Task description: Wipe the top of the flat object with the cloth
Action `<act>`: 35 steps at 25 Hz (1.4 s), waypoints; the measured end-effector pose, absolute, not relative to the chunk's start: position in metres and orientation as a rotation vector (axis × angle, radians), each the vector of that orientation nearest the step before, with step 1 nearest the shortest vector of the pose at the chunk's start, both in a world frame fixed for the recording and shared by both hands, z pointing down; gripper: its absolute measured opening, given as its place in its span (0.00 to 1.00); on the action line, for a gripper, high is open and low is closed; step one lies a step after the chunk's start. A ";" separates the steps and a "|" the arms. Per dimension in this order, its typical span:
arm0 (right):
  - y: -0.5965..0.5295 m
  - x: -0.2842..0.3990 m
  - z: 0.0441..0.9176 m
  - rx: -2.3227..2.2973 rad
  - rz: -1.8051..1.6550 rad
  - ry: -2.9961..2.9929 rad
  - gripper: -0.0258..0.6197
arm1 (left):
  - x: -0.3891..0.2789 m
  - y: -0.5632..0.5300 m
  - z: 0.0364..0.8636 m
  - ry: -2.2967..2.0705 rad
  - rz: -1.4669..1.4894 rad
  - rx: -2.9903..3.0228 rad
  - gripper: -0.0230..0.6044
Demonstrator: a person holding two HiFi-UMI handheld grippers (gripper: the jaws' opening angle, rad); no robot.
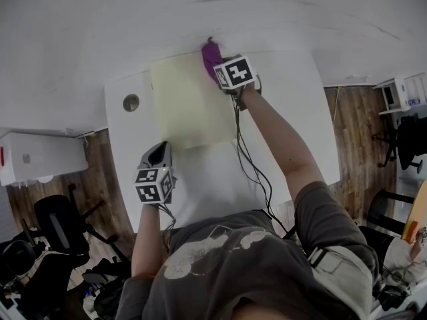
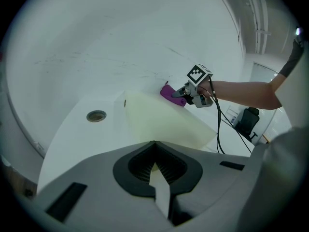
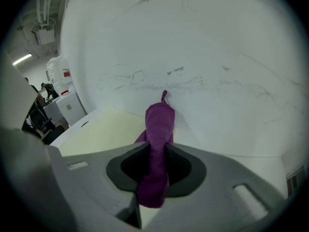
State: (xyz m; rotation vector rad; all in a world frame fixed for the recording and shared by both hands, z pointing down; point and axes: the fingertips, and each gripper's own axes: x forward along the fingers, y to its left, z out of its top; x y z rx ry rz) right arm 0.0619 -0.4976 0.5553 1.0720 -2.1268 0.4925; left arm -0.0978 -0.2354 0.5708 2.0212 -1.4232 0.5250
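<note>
A pale yellow flat sheet (image 1: pixel 190 102) lies on the white table (image 1: pixel 280 105). My right gripper (image 1: pixel 220 65) is at the sheet's far right corner, close to the wall, shut on a purple cloth (image 1: pixel 211 54). In the right gripper view the cloth (image 3: pixel 157 129) sticks out past the jaws and hangs over the sheet's (image 3: pixel 104 129) edge. My left gripper (image 1: pixel 159 150) sits at the sheet's near left corner. Its jaws are closed with a pale sliver of the sheet between them, as the left gripper view (image 2: pixel 154 166) shows. That view also shows the right gripper (image 2: pixel 186 94) and cloth (image 2: pixel 169 92) far off.
A round cable hole (image 1: pixel 131 103) is in the table left of the sheet. The white wall (image 1: pixel 200 12) runs right behind the table's far edge. Black cables (image 1: pixel 250 159) trail from the right gripper across the table. A white cabinet (image 1: pixel 33 155) and chairs (image 1: pixel 60 225) stand on the floor at left.
</note>
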 end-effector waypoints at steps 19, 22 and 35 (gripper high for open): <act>-0.490 0.089 0.552 1.170 0.603 -2.102 0.16 | -0.095 -0.234 0.571 -1.428 0.509 2.031 0.03; -0.481 0.084 0.545 1.155 0.595 -2.121 0.16 | -0.095 -0.233 0.571 -1.426 0.511 2.034 0.03; -0.437 -0.017 0.507 0.989 0.646 -2.339 0.16 | -0.094 -0.229 0.572 -1.444 0.543 2.076 0.03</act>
